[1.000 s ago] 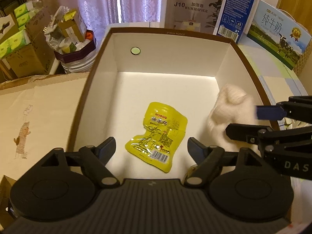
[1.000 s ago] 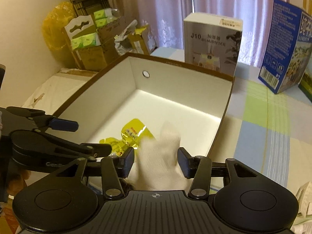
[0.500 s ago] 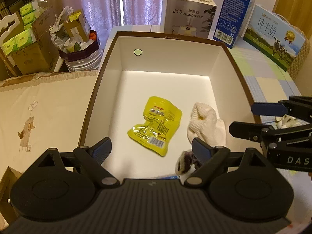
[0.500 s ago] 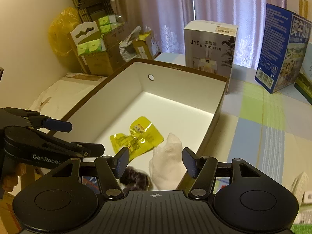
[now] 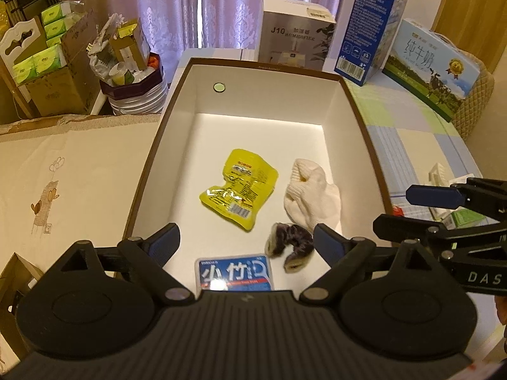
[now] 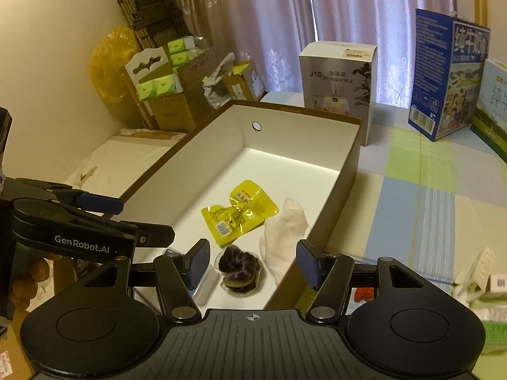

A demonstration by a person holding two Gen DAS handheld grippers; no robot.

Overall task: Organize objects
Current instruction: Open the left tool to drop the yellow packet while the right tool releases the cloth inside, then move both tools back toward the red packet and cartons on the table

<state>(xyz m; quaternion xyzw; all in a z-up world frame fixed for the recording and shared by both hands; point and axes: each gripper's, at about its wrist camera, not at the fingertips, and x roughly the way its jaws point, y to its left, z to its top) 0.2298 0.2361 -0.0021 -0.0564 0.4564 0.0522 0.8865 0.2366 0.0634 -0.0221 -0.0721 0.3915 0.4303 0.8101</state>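
With both grippers, left gripper [image 5: 245, 242] and right gripper [image 6: 252, 264], released and empty above the box [image 5: 361, 120], where the yellow pouch [image 5: 239, 190] and white sock [image 5: 312, 198] lie, the next item is best fetched from the counter [image 6: 421, 190].

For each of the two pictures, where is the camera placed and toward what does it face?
Left wrist: on the left gripper, facing down into the brown-edged white cardboard box; the right gripper shows at right.
Right wrist: on the right gripper, facing the box's right wall; the left gripper and a hand show at left.
Shared: yellow foil pouch, white sock, dark scrunchie.
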